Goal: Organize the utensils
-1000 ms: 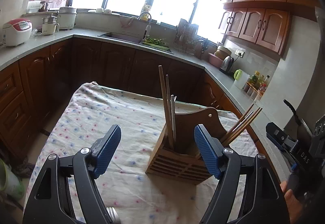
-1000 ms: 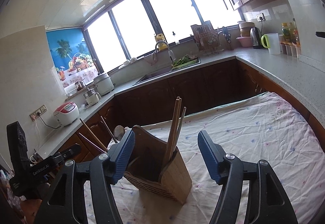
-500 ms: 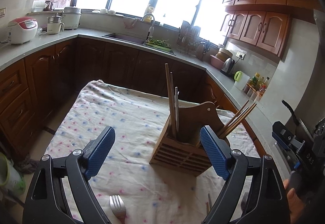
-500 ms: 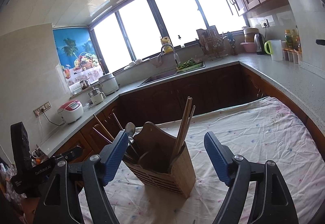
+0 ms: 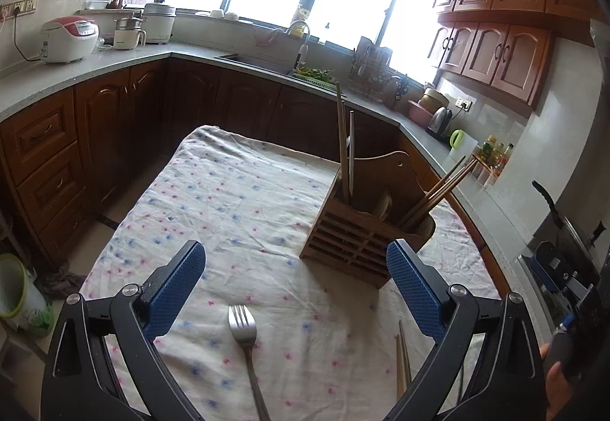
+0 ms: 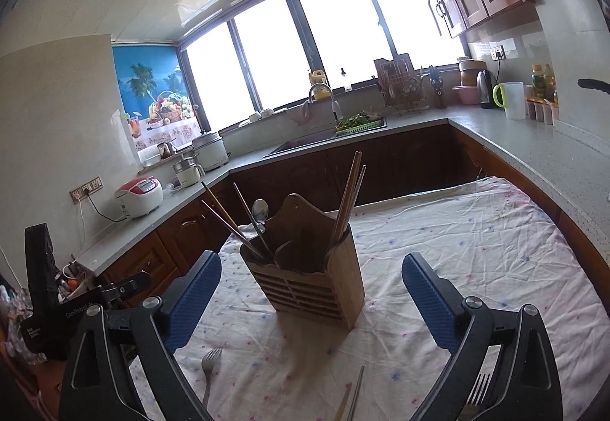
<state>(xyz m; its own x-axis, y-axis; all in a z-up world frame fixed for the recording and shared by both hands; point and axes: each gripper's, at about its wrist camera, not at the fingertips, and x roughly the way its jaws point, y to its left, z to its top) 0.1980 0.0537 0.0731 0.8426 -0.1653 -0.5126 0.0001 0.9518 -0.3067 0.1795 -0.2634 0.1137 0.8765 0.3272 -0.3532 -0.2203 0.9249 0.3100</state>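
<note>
A wooden utensil holder [image 5: 358, 241] [image 6: 310, 280] stands on the floral tablecloth, holding chopsticks [image 5: 343, 146] [image 6: 349, 200] and a spoon [image 6: 260, 211]. My left gripper [image 5: 295, 287] is open and empty, above a steel fork [image 5: 244, 337] lying on the cloth. Loose chopsticks [image 5: 402, 356] lie near its right finger. My right gripper [image 6: 310, 299] is open and empty, short of the holder. A fork [image 6: 209, 363] lies at its lower left, chopsticks [image 6: 352, 398] below the middle, and another fork [image 6: 478, 388] by its right finger.
The table [image 5: 228, 200] with the cloth sits inside a U-shaped kitchen counter [image 5: 126, 58]. A rice cooker [image 5: 68, 39], pots, a sink [image 6: 324, 138], a dish rack and a kettle [image 6: 486, 87] stand on the counter. A green bin [image 5: 19, 295] is on the floor left.
Both grippers have pulled back and up from the holder. The fork and loose chopsticks on the cloth have come into view. Both stay open.
</note>
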